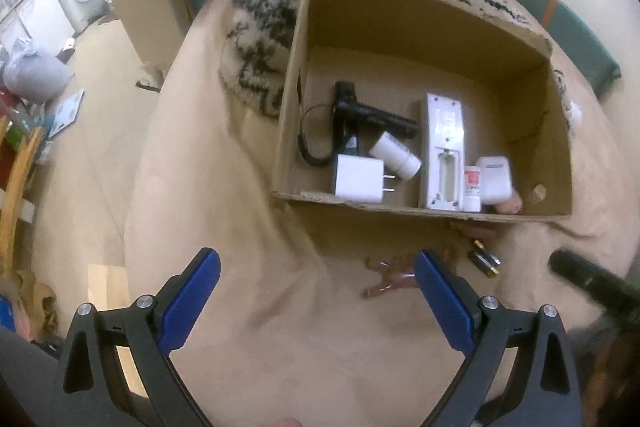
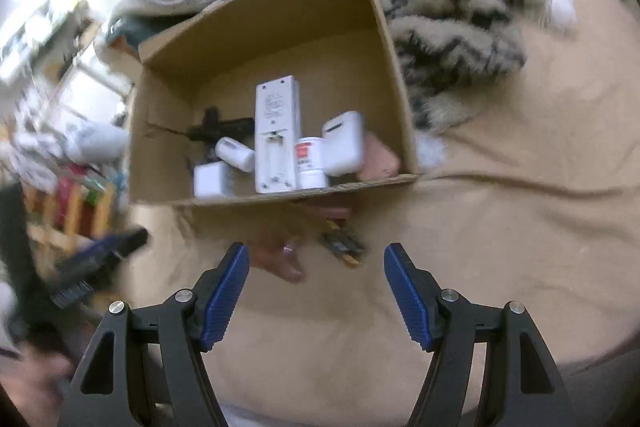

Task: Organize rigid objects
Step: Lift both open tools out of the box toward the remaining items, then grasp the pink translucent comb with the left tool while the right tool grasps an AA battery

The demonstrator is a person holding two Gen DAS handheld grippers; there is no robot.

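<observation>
On the left, the left gripper (image 1: 316, 291) hangs over the beige bedcover (image 1: 224, 219), jaws wide apart and empty. Just beyond its right finger lies a translucent pinkish clip-like piece (image 1: 390, 273) — blurred, so I cannot name it surely. A little further right, two batteries (image 1: 485, 259) lie side by side on the cover, just outside the near wall of the cardboard box (image 1: 420, 209); they look like the items left to gather. Inside the box, left to right, sit a black flashlight (image 1: 372, 117), a white charger plug (image 1: 359, 179), a white cylinder (image 1: 395, 155), a remote (image 1: 442, 151) lying with its battery bay uncovered, a small red-labelled bottle (image 1: 472, 187) and a white earbud case (image 1: 496, 179) — all crowded toward the near wall. The right gripper (image 2: 316, 291) hovers with jaws apart and nothing between them, the batteries just ahead, probably its next pick.
</observation>
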